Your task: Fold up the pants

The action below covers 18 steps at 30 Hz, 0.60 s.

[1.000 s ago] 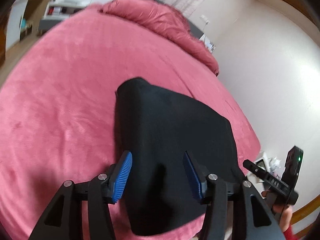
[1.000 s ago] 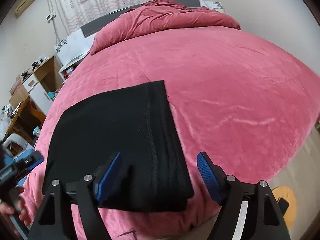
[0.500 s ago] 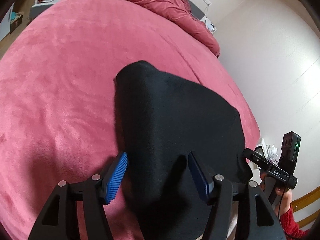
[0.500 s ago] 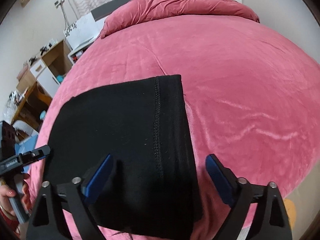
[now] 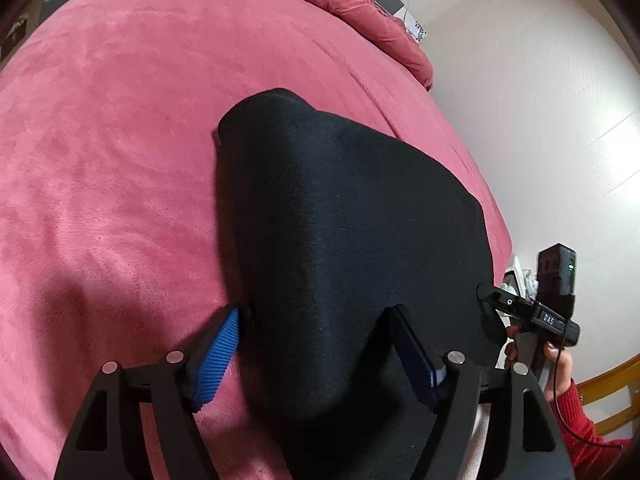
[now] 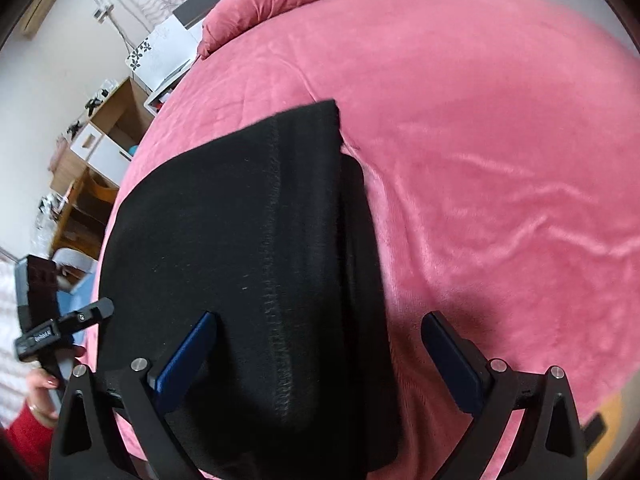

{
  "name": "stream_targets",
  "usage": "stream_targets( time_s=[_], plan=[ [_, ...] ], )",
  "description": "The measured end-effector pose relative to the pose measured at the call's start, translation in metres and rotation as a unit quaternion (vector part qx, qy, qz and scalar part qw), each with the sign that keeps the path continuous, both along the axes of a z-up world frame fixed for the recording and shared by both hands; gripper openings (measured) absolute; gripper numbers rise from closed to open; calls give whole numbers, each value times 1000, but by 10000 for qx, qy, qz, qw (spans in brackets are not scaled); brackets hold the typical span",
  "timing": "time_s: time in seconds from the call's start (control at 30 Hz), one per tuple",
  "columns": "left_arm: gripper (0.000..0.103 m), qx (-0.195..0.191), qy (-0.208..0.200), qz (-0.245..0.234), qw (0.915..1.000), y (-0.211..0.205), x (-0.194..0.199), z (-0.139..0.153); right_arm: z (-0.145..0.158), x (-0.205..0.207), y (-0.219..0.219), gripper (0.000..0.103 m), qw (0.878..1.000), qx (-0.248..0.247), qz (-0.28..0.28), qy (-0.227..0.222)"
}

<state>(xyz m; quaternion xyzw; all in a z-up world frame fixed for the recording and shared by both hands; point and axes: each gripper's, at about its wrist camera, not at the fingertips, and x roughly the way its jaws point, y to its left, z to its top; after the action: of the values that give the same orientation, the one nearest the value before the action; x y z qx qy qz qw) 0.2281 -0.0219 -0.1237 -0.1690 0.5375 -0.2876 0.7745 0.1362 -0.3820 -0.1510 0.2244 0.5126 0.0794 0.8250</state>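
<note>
Black pants (image 5: 352, 248) folded into a flat stack near bed's (image 5: 120, 140) front edge, on pink plush blanket. Left tongs (image 5: 316, 354) still opening — pads astride stack's left end, not pressing. Right tongs (image 6: 320, 360) spread wide over right end, stitched seam between pads, no grip. Red sleeve (image 5: 580, 436) at lower edge.

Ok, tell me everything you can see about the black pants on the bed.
The black pants lie folded into a compact stack on the pink bedspread, near its edge. The fabric looks soft and matte, with a stitched seam running along the top layer and stacked edges showing on one side. The left gripper, opening, and the open right gripper each straddle a near corner, not clamping it.
</note>
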Motion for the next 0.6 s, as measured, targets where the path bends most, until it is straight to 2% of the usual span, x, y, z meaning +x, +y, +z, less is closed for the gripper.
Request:
stream_targets(
  time_s=[0.13,0.3,0.47,0.6],
  plan=[
    [78,-81,83,-85,9999,0,1,0,-9,5,-6,103,9992,386,-8,130],
    [78,-390,378,-175,9984,-3,6,-5,-13,9,-5,103,9987,479,73,174],
    [79,-397,412,-227,9981,-7,6,-8,-18,9,-6,103,9978,615,140,223],
    [79,-614,559,-264,9962,-6,-3,-14,-23,6,-9,103,9966,737,292,218]
  ],
)
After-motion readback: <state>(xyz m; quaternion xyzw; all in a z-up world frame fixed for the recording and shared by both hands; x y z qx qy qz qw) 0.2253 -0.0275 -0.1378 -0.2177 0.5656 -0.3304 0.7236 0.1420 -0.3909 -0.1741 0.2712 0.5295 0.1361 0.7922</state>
